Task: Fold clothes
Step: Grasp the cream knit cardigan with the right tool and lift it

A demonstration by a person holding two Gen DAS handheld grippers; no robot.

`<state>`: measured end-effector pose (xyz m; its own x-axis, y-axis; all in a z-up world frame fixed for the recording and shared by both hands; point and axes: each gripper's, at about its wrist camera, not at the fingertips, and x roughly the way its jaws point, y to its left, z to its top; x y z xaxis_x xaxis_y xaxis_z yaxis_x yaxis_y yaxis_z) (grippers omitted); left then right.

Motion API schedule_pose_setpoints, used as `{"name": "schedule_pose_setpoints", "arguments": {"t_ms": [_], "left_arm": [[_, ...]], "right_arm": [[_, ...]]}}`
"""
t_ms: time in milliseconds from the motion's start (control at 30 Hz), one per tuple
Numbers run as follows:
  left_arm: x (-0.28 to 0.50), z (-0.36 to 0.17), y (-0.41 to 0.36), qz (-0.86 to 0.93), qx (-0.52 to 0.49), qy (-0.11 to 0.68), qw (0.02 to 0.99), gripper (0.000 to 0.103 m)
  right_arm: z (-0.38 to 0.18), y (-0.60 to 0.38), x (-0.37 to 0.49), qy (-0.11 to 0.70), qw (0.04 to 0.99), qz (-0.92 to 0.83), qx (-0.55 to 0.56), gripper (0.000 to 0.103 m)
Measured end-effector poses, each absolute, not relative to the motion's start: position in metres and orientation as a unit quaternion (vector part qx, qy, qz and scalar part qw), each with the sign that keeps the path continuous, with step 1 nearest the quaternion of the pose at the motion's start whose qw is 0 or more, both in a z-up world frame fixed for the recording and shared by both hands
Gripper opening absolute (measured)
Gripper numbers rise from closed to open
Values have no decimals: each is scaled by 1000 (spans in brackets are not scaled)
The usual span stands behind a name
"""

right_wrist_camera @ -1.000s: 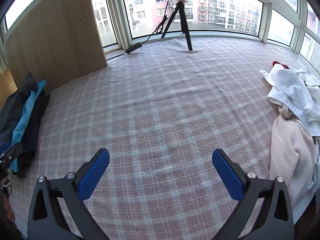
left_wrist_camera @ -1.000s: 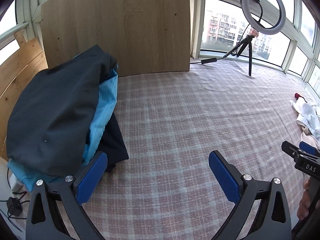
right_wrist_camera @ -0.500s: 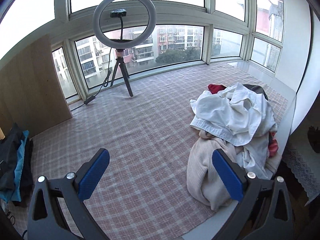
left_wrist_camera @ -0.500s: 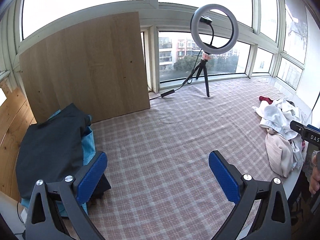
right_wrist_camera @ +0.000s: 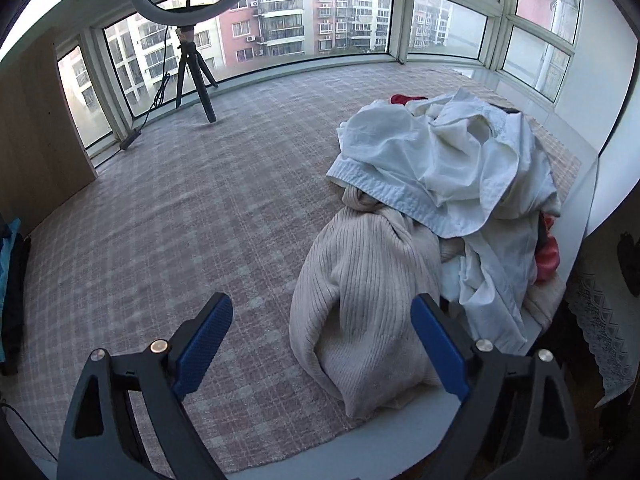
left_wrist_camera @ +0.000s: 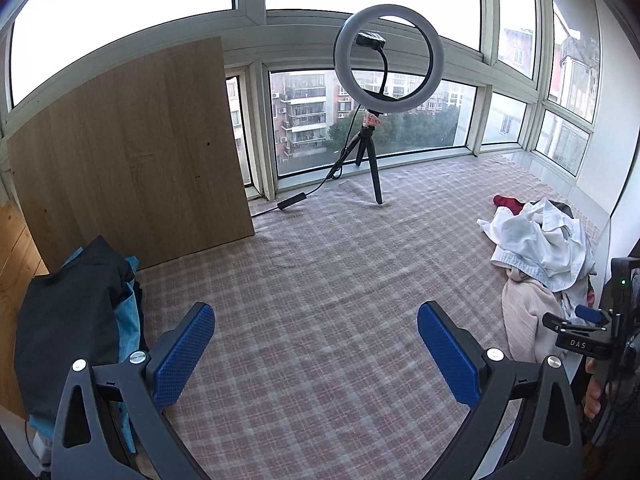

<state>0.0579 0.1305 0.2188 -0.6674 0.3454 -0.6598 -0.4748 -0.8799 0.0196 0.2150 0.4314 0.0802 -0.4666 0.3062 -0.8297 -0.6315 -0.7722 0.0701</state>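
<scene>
Reaching for the next garment, we aim the right gripper [right_wrist_camera: 320, 344] at the beige sweater [right_wrist_camera: 360, 300] in the unfolded pile [right_wrist_camera: 440, 168]; its jaws are closing, nothing pinched. The left gripper [left_wrist_camera: 316, 354], jaws spread and empty, hangs over the checked cloth [left_wrist_camera: 320, 264]. Next we judge a pinch on the sweater's edge is needed.

Folded stack [left_wrist_camera: 76, 332] lies left, unfolded heap [right_wrist_camera: 436, 208] right, ring light [left_wrist_camera: 388, 60] behind, on cloth [left_wrist_camera: 320, 288].

Only legible text: "DAS" in white letters on a black clamp block [left_wrist_camera: 579, 344] on the right gripper [left_wrist_camera: 588, 314], seen at the right edge of the left wrist view. Nothing else readable.
</scene>
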Motion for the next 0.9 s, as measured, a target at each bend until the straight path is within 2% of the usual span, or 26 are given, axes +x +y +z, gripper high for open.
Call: {"name": "schedule_pose_setpoints", "arguments": {"t_ms": [100, 433, 500, 533, 567, 633, 733, 800, 833, 900], "left_arm": [[57, 222, 141, 913, -343, 90, 203, 102], [60, 213, 173, 914, -369, 60, 158, 102], [63, 211, 176, 912, -374, 61, 155, 102], [64, 211, 176, 912, -374, 64, 153, 102], [65, 212, 176, 912, -374, 68, 152, 102], [65, 217, 172, 914, -370, 71, 152, 102], [59, 226, 166, 916, -363, 72, 153, 102], [56, 235, 160, 920, -355, 67, 153, 102], [54, 240, 157, 922, -350, 65, 154, 102], [51, 249, 153, 925, -341, 60, 156, 102]], "right_arm": [[60, 452, 222, 197, 246, 837, -447, 86], [17, 471, 192, 137, 168, 825, -521, 86], [13, 474, 188, 129, 164, 825, -526, 74], [17, 478, 189, 134, 162, 828, -520, 55], [22, 483, 191, 146, 152, 832, -513, 31], [37, 501, 197, 190, 123, 838, -497, 24], [73, 537, 215, 287, 87, 845, -444, 18], [124, 557, 224, 307, 86, 868, -381, 14], [151, 568, 228, 312, 86, 880, -348, 8], [209, 586, 233, 313, 90, 901, -286, 8]]}}
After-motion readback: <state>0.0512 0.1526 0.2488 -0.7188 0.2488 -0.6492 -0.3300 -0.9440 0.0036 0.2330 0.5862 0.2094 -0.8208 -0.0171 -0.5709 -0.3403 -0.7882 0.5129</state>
